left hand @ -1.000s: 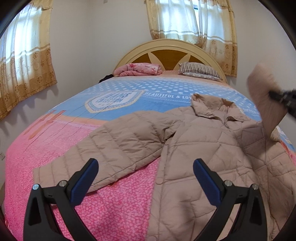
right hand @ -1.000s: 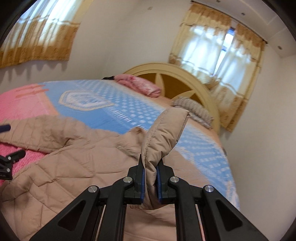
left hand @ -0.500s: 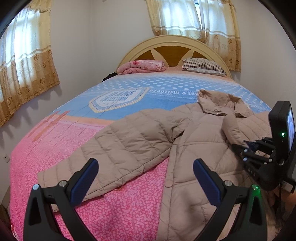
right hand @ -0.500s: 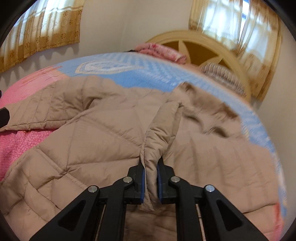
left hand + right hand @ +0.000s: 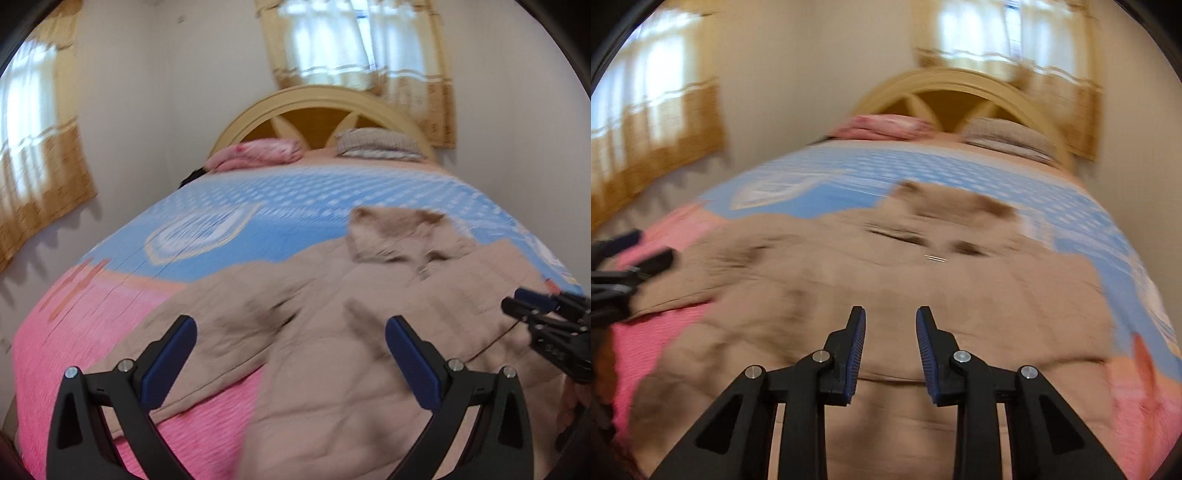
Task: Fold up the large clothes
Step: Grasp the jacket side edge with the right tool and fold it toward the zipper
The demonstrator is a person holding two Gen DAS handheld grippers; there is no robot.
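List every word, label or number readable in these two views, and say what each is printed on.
None can be read.
Shield-shaped emblem on the blue part of the bedspread: it seems to carry lettering, but motion blur smears it in both views.
Beige quilted jacket: no print or label visible.

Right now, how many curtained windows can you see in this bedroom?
2. One curtained window is above the headboard; the other curtained window is on the left wall beside the bed. More may be out of view.
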